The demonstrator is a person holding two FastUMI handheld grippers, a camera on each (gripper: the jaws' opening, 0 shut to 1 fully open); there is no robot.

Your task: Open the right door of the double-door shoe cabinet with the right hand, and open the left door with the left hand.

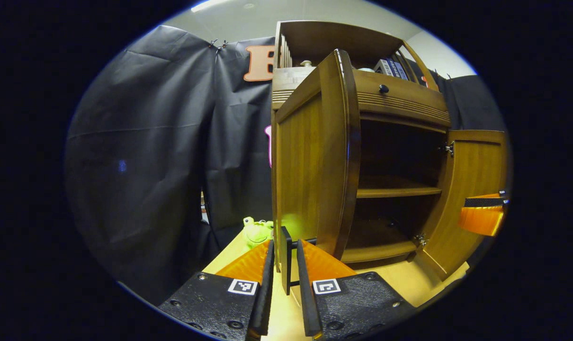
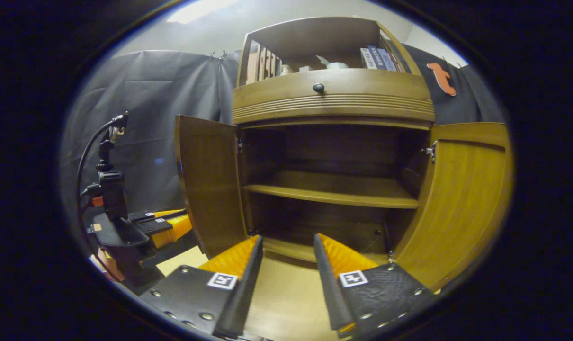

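Flanking left door (image 1: 315,166): green toy (image 1: 256,230), black cloth (image 1: 149,142).

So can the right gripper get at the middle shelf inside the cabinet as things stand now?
Probably yes. Both doors stand swung open, the left door and the right door off to each side, and the right gripper is open and faces the shelf head-on with nothing between them.

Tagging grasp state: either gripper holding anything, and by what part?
Left gripper straddles the open wooden left door's bottom edge; contact unclear. Right gripper holds nothing.
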